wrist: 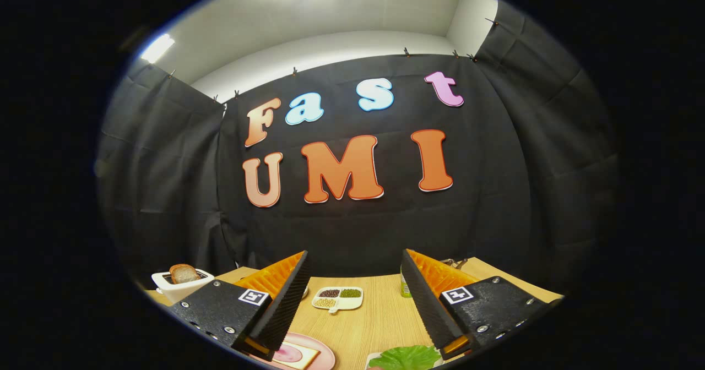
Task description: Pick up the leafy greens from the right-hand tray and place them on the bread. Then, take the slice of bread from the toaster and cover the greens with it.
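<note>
1. We see the gripper (352,298) spread wide, fingers well apart, nothing between them but bare table (380,320). It rides above the tabletop, not touching any item.
2. Landmark for everything below: the divided dish (337,298), a small white tray w/ three compartments of dark, green and pale beans or grains, sitting on the wood table beyond the fingers, approx. centred in the gap.
3. Leafy greens (407,357): nearer to us than the divided dish and to its right, lying on a white tray (372,357), just beside the right finger's tip. Not gripped.
4. Pink plate (325,353): nearer than the divided dish and to its left, partly under the left finger; on it a bread slice (308,356) w/ a pink round slice (291,353) on top, prob. meat, we can't tell for sure.
5. Toaster (180,285): white, far left of the divided dish, at the table's edge, w/ a browned toast slice (184,273) standing up out of its slot.
6. Green bottle (405,285): right of the divided dish, mostly hidden behind the right finger.
7. Black cloth wall (495,205) rises behind the divided dish, past the table's far edge.
</note>
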Demonstrator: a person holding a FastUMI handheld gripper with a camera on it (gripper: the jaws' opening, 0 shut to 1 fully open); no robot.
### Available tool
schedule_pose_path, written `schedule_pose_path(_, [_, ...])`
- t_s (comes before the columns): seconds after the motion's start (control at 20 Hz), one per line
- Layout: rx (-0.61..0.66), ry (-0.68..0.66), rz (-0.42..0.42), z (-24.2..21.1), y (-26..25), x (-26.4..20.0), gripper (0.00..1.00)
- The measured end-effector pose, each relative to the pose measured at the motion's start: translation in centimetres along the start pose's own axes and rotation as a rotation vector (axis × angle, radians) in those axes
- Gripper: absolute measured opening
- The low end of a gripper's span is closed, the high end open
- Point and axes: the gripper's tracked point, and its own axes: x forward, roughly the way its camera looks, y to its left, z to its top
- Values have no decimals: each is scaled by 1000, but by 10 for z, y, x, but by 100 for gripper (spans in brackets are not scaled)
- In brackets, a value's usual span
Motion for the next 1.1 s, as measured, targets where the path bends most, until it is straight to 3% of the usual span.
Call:
schedule_pose_path(0.3, [-17,77,-14,-28,-12,2,98])
schedule_pose_path(0.7, [-58,295,-23,-93,-29,2,99])
schedule_pose_path(1.1, [-39,658,28,-171,-35,-24,98])
